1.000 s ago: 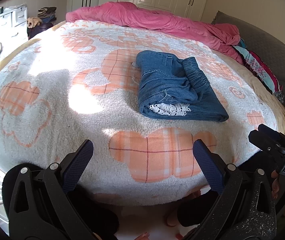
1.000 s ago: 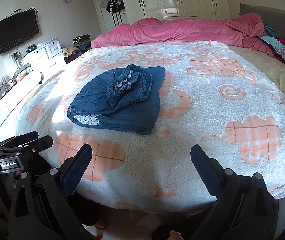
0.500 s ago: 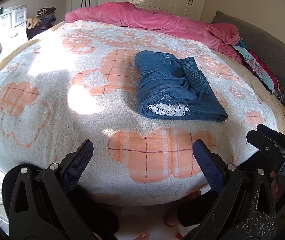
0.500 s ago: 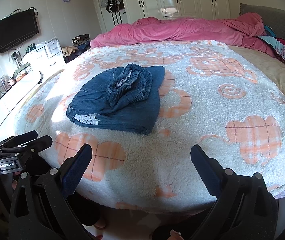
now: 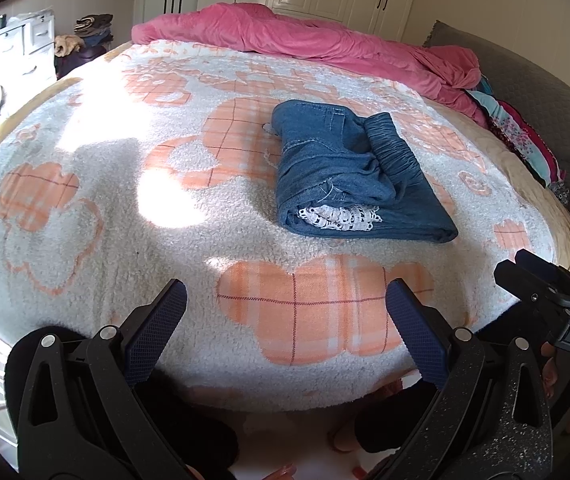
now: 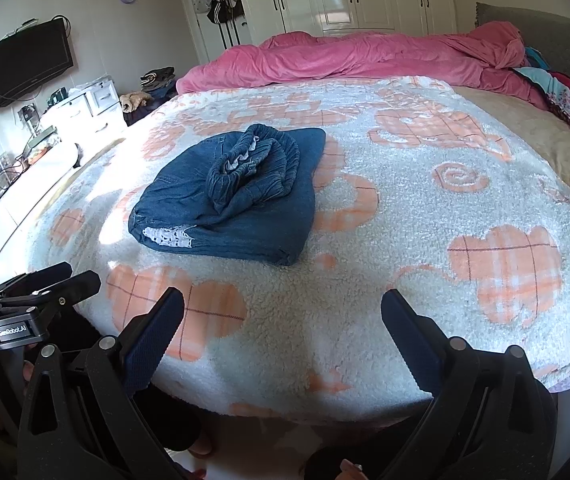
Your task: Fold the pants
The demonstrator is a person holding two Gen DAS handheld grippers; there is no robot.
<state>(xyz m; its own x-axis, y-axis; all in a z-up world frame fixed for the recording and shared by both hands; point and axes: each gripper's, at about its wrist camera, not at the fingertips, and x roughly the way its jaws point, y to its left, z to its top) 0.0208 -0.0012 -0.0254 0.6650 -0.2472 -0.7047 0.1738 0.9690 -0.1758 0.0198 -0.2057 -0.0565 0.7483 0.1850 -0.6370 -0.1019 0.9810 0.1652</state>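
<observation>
hovering off the bed's near edge, both grippers empty, pants looking folded.
left gripper (image 5: 285,312) and right gripper (image 6: 283,316) spread wide, holding nothing, well apart from the denim pants (image 5: 349,176); bundle sits mid-blanket (image 5: 105,208), waistband bunched on top, lace hem facing us, so the fold seems done. pink duvet (image 6: 365,56) heaped at the far side; nothing lies between grippers and pants.

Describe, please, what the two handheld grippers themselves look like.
Both the left gripper and right gripper have speckled matte black plastic frames with silver rivets and dark blue cross-hatched pads. Small plates bear white lettering. No cables or sleeves show.
</observation>
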